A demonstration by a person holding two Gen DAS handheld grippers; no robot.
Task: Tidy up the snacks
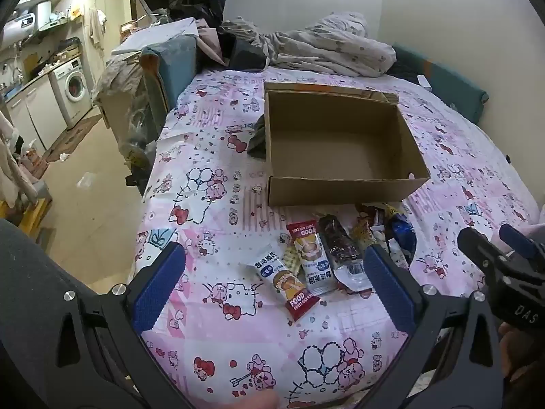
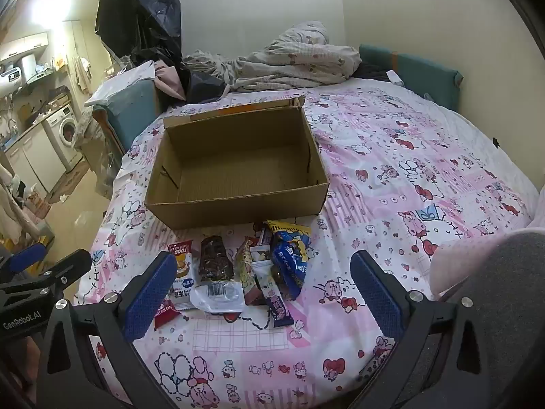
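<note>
An empty brown cardboard box [image 1: 340, 184] [image 2: 235, 211] stands open on the pink cartoon-print bedsheet. In front of it lies a loose pile of snack packets: two rice cake packets [image 1: 293, 286] [image 1: 311, 259] [image 2: 182, 272], a dark chocolate bar in clear wrap [image 1: 340, 248] [image 2: 214, 262], and a blue and yellow bag [image 2: 289, 259] [image 1: 402, 235]. My left gripper [image 1: 272, 272] hovers open just short of the rice cake packets. My right gripper [image 2: 262, 283] hangs open over the pile, touching nothing. Each gripper shows at the edge of the other's view.
A crumpled duvet [image 2: 293, 61] and dark clothes [image 2: 204, 85] lie at the bed's far end, by teal padded boards [image 2: 425, 71]. Left of the bed the floor drops away to a kitchen with a washing machine [image 1: 73, 85]. A grey sleeve [image 2: 504, 272] shows at right.
</note>
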